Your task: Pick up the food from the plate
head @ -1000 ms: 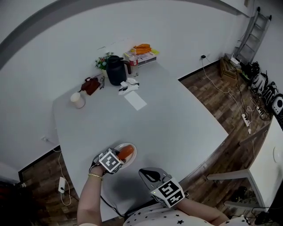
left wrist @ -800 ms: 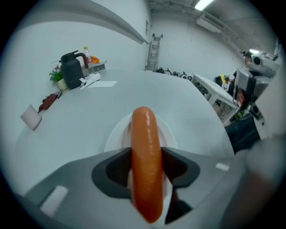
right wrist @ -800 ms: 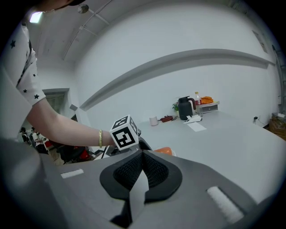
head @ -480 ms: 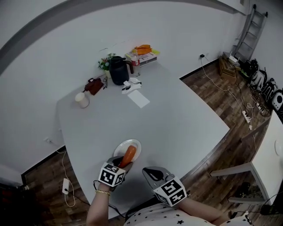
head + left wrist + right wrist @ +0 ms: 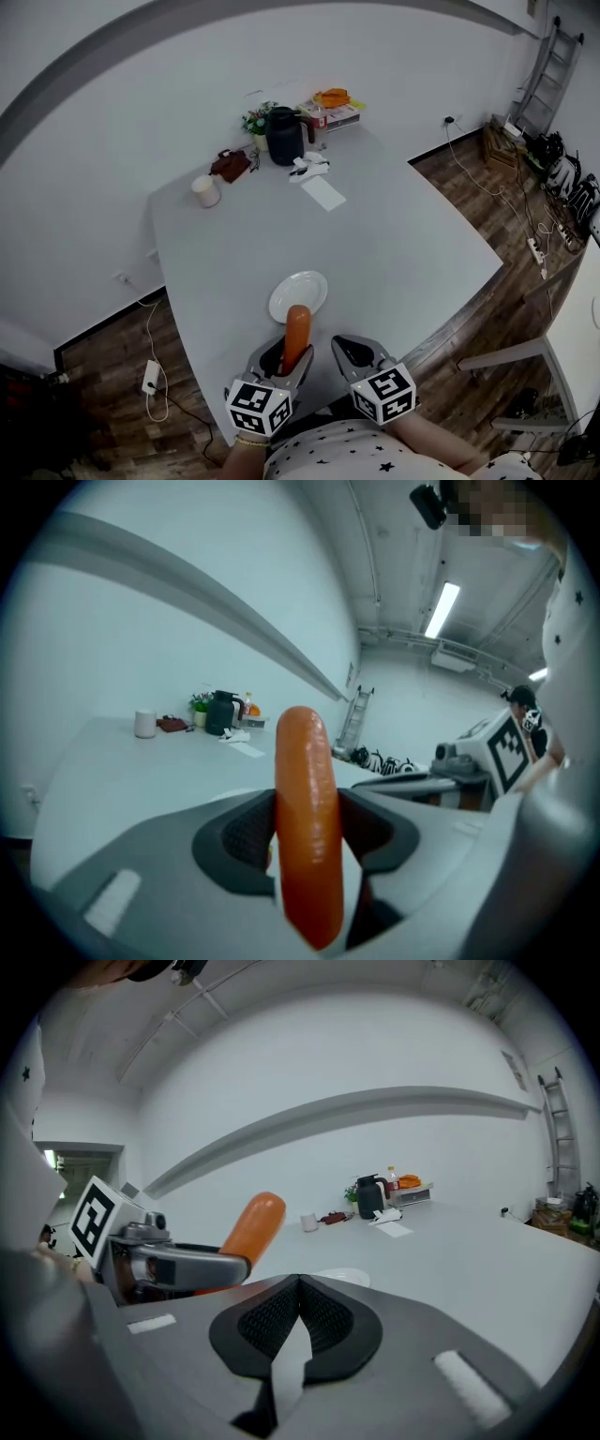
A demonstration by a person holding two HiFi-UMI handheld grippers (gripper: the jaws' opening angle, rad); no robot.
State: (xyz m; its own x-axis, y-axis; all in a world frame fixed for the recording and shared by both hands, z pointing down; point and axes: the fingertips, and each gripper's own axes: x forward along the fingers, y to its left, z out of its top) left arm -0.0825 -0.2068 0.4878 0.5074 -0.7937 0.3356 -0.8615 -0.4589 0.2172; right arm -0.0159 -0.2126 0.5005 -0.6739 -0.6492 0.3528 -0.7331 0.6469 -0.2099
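Note:
An orange sausage stands nearly upright in my left gripper, which is shut on it near the table's front edge. In the left gripper view the sausage fills the gap between the dark pads. The white plate lies bare on the grey table, just beyond the sausage's tip. My right gripper hangs beside the left one, to its right, with its jaws pressed together and nothing between them. From the right gripper view the sausage and the plate both show.
At the table's far end stand a black kettle, a small plant, a white cup, a dark red pouch, a paper sheet and an orange-topped box. Wooden floor and cables lie to the right.
My left gripper has lifted the sausage off the plate and drawn it back toward the person. The plate is left bare. The right gripper has kept its place.

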